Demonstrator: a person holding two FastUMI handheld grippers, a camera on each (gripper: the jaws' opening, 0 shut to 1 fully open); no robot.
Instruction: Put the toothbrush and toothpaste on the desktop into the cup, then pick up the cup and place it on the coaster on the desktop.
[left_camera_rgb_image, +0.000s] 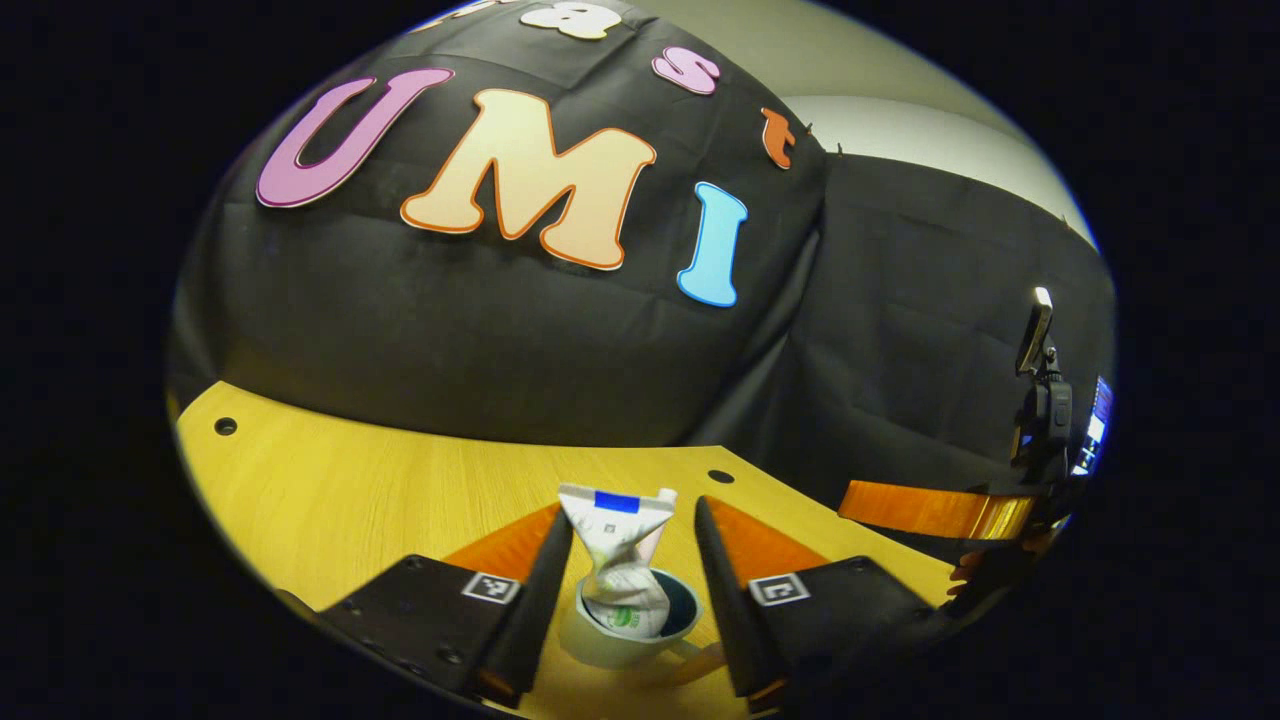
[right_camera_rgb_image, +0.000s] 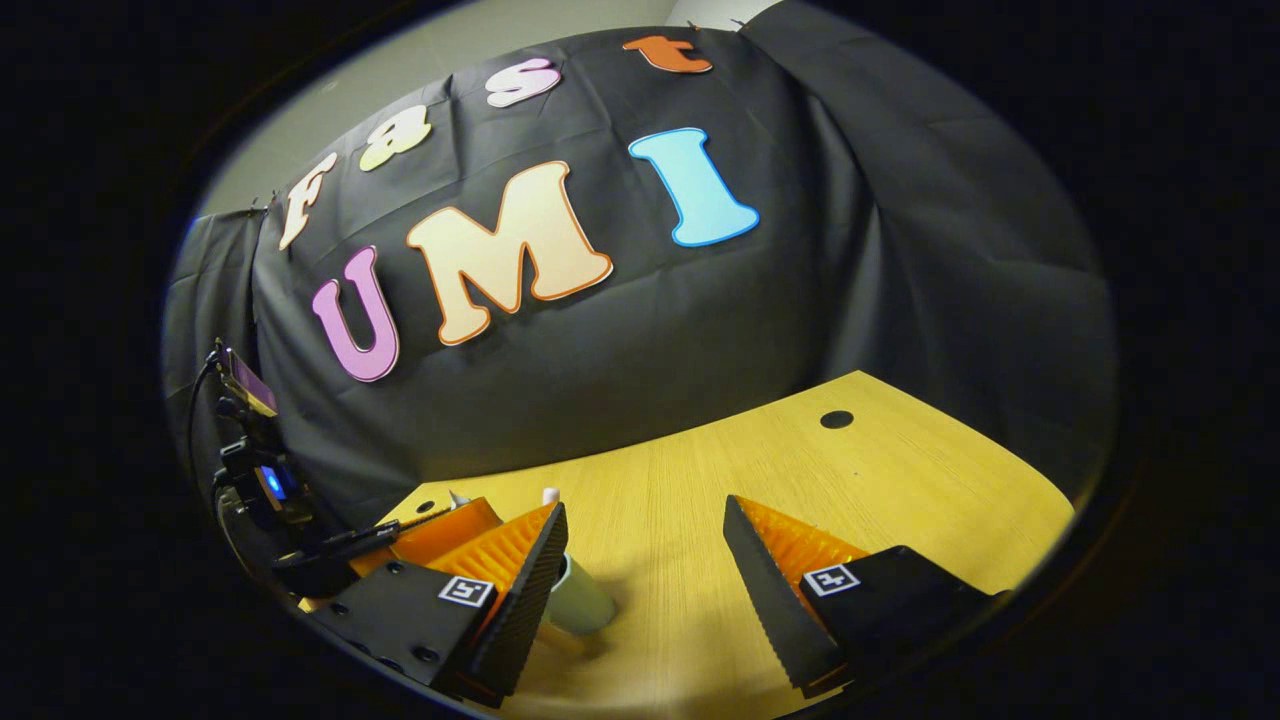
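Toothpaste stands crumpled in the cup on the desk. Left gripper hangs over it, fingers spread wide, touching nothing. Right gripper is wide apart too, the cup beside its left finger.

Wooden surface in a black-draped booth

The pale wood-grain surface has small round dark holes near its far edge, one toward each far corner. Black cloth hangs behind that edge, with a plain pale wall above it. A phone on a stand stands beyond the side edge.
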